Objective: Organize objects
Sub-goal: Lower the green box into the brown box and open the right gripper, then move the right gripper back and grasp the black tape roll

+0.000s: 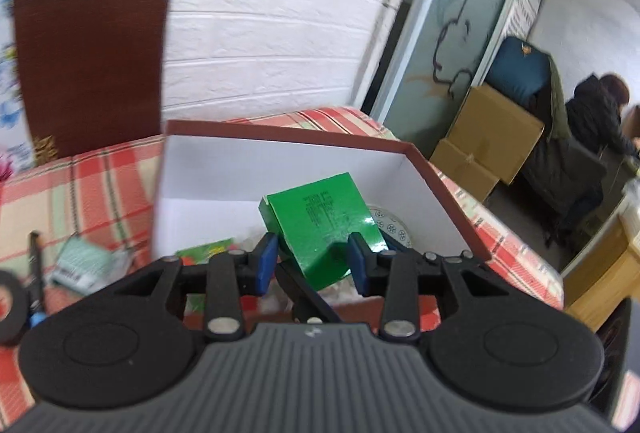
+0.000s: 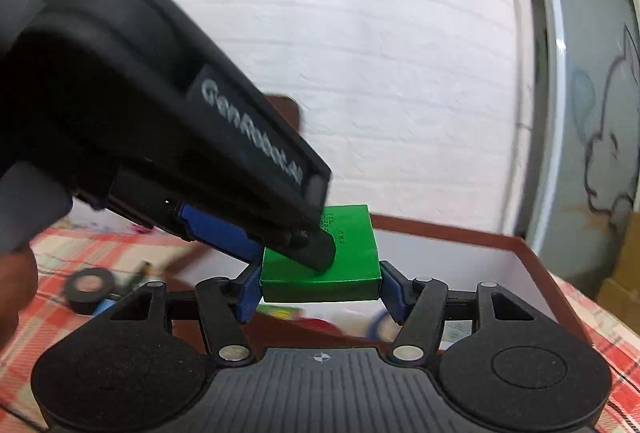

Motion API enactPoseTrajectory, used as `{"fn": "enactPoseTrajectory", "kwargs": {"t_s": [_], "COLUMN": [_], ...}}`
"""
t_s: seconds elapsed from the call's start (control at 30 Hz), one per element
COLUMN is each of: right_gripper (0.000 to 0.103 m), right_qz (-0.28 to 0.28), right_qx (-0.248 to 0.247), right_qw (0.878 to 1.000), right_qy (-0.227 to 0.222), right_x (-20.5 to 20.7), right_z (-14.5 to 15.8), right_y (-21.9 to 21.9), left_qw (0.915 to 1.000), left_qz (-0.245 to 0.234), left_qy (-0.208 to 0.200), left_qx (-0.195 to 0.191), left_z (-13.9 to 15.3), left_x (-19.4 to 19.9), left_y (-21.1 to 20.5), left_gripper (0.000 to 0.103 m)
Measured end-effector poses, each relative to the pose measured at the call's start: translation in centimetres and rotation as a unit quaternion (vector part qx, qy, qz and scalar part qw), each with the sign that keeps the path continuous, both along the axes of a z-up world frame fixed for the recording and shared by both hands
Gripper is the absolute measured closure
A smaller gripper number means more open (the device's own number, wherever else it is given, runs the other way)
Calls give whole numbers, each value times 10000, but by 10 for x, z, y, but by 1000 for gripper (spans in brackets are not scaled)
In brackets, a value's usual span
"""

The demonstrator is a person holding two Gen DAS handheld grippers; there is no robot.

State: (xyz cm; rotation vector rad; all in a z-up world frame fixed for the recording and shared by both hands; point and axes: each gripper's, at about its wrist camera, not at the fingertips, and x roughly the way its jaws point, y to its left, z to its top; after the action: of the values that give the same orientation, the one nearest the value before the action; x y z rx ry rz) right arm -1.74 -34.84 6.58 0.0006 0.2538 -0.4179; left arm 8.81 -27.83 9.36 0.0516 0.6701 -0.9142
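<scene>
A glossy green box (image 1: 320, 217) hangs over an open storage box (image 1: 280, 135) with a brown rim and white inside walls. My left gripper (image 1: 314, 263) has its blue pads against the green box, pinching its flat faces. In the right wrist view the green box (image 2: 352, 265) sits squeezed between the two blue pads of my right gripper (image 2: 320, 293), which is shut across its width. The left gripper's black finger (image 2: 320, 253) lies on top of it. Inside the storage box (image 2: 460, 229) lie a patterned plate (image 1: 390, 225) and colourful packets.
On the red checked tablecloth (image 1: 100, 185) to the left lie a black tape roll (image 1: 8, 307), a pen (image 1: 35, 273) and a teal packet (image 1: 80, 269). A brown board (image 1: 88, 61) leans on the white wall. Cardboard boxes (image 1: 492, 137) and a seated person (image 1: 596, 113) are at the far right.
</scene>
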Motion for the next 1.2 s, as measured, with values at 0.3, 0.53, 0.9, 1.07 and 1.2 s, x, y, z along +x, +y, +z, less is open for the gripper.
{"fn": "enactPoseTrajectory", "kwargs": {"t_s": [0.3,0.53,0.9,1.07,1.2], "right_gripper": [44,40,32,27,26], "right_qz": [-142,-269,-318,-339,-142], "right_qx": [373,446,260,215,220], "right_qw": [9988,9985,9990,9986,9993], "right_qy": [272,160,-192,-354,-250], "right_x": [36,33,4,-22,-23], "right_z": [-10,-12,-11,-14,-22], "right_y": [-50,-56,-24,18,36], "left_qw": [9989,9948,9890,9866,9835], "left_qz": [215,528,819,967,1190], "left_qy": [-102,-369,-854,-937,-889], "left_qx": [416,784,885,920,1032], "left_z": [-10,-9,2,2,-6], "left_x": [19,14,-24,-38,-40], "left_y": [-36,-30,1,18,38], "left_gripper": [63,51,46,45,45]}}
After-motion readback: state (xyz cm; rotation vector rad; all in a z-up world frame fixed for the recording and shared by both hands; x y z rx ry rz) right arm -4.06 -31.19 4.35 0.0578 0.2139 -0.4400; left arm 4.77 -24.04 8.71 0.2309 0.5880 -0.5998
